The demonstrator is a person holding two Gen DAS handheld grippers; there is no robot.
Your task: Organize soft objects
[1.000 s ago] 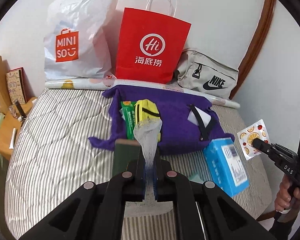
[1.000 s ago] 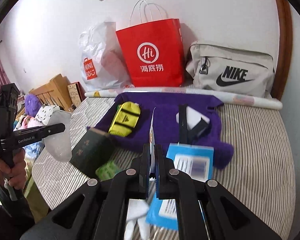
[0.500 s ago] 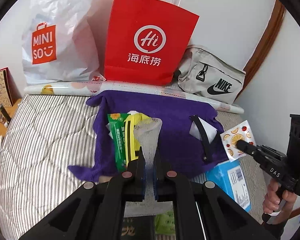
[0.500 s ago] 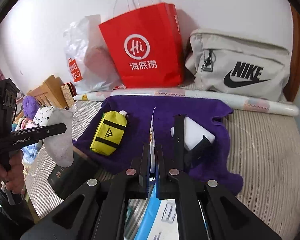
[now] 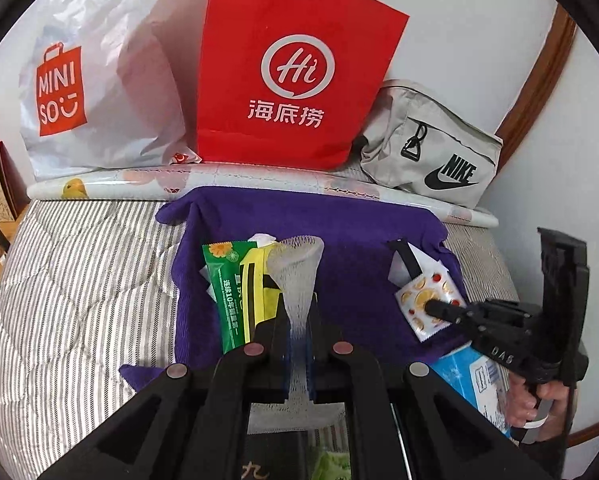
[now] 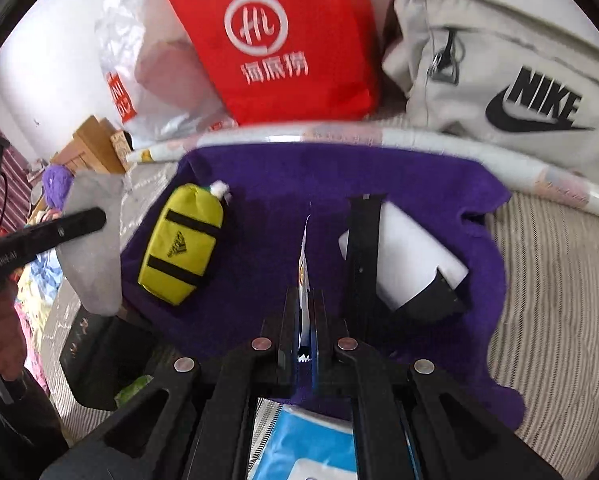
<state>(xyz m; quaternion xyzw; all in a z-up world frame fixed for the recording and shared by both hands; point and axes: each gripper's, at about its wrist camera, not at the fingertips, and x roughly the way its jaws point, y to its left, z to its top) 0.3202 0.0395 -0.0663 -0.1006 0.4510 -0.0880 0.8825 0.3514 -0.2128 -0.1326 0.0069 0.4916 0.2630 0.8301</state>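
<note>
Left wrist view: left gripper (image 5: 299, 320) is clamped on a net sleeve (image 5: 297, 276), light and limp, best held mid-length. Right gripper (image 6: 307, 312) pinches a sachet (image 5: 427, 304), thin, slippery, held by its edge. Both hover over the purple cloth (image 6: 379, 176) by the bed's (image 5: 79, 280) far edge.

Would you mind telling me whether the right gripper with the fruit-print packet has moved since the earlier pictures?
Yes. In the left wrist view the right gripper has carried the fruit-print packet leftwards from beyond the bed's edge to over the purple towel.
</note>
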